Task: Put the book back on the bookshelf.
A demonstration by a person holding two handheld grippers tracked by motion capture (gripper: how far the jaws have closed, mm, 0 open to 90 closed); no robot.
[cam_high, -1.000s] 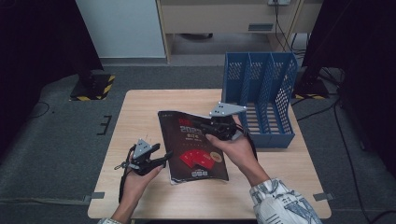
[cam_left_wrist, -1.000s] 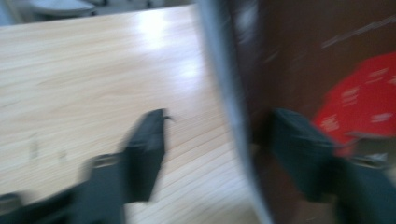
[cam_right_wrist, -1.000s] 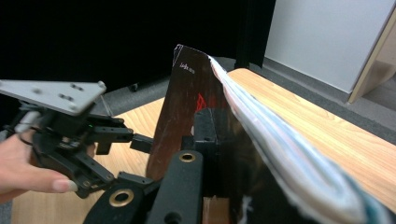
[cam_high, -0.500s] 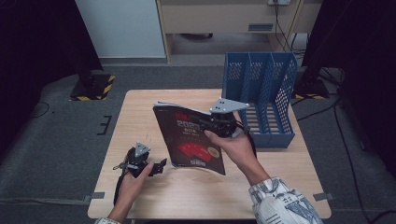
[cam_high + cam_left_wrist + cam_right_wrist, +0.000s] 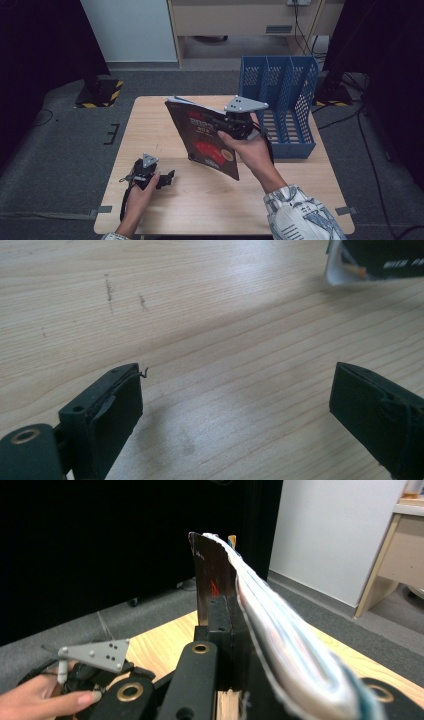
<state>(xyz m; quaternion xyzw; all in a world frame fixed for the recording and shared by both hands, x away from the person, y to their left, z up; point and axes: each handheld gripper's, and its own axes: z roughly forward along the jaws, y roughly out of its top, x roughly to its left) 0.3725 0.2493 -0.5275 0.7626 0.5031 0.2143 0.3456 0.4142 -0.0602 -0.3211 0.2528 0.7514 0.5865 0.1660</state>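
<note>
A: Start with the big pieces. The light wooden counter (image 5: 200,210) carries the blue perforated plastic file rack (image 5: 280,95) with three upright slots at its far right corner; take that rack as the landmark.

B: Then the thick softcover book with the dark glossy cover and red print (image 5: 202,137); it is off the counter, tilted up on edge just left of the rack, its top edge nearer the rack's height than the wood.

A: And what has it?

B: The right tool (image 5: 235,125), shut tight on the cover near the edge facing the rack; in the right gripper view the pages (image 5: 280,630) fan and sag away from the black jaws, so I judge it floppy and fairly heavy for one pinch; the glossy cover may slide.

A: So where to take hold?

B: Close to the spine, deep over the whole block, not on loose pages; support from below would help.

A: The other tool?

B: The left tool (image 5: 167,179) sits low over the counter, well left of the rack and nearer the person; its jaws have just been opening and stand wide apart with nothing between them.
</note>
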